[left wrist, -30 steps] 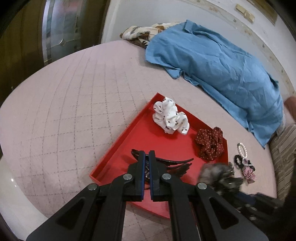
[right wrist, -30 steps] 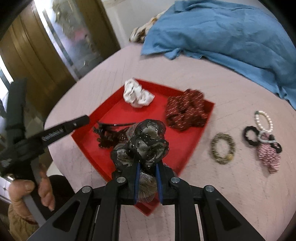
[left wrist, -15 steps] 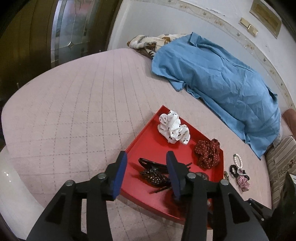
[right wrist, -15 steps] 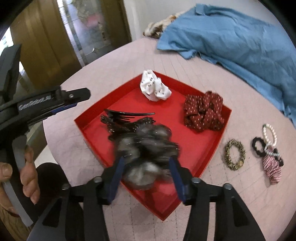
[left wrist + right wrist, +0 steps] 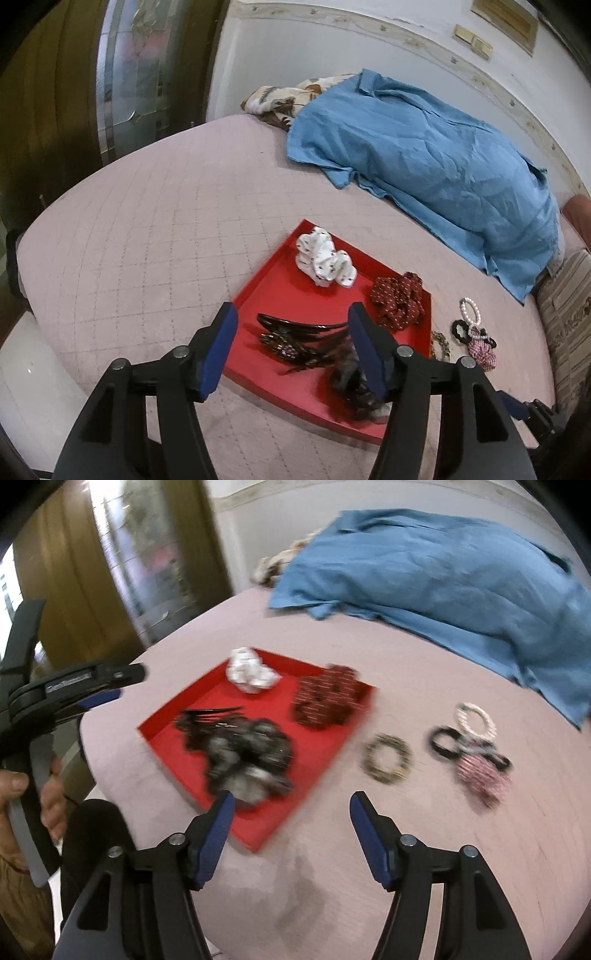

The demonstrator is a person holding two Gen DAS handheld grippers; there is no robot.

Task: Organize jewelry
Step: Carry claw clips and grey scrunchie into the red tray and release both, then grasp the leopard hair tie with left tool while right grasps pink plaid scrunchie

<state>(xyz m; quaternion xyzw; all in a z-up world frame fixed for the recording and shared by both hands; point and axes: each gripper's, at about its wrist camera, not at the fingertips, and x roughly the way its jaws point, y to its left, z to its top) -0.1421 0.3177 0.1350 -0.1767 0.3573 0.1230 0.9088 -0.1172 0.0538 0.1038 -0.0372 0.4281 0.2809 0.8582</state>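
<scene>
i'm watching both tools hanging over the pink quilted bed (image 5: 147, 229), and both have just been opening. the left gripper (image 5: 291, 345) is standing with its blue pads apart and nothing pressed between them; looking through the gap, i'm seeing the dark hair claw (image 5: 299, 328) and a beaded clip (image 5: 280, 347) lying on the near left part of the red tray (image 5: 266, 284), clear of the pads. the right gripper (image 5: 291, 819) is spread as well, gripping nothing, hovering just past the tray's near corner over bare quilt. the grey-black scrunchie (image 5: 251, 760) is lying in the tray just beyond its left finger (image 5: 218, 823); that view is smeared, so i'm only fairly sure it is resting free there, against the claw. farther back in the tray the white dotted scrunchie (image 5: 325, 262) is sitting at the far corner and the dark red scrunchie (image 5: 399, 301) at the right edge. outside the tray, to its right, a gold-brown hair band (image 5: 388, 758) is lying alone, and beyond it a pearl bracelet (image 5: 476, 718), black hair ties (image 5: 445, 740) and a pink checked scrunchie (image 5: 480, 773) are bunching together, touching. a blue shirt (image 5: 424, 162) is sprawling across the far side.
</scene>
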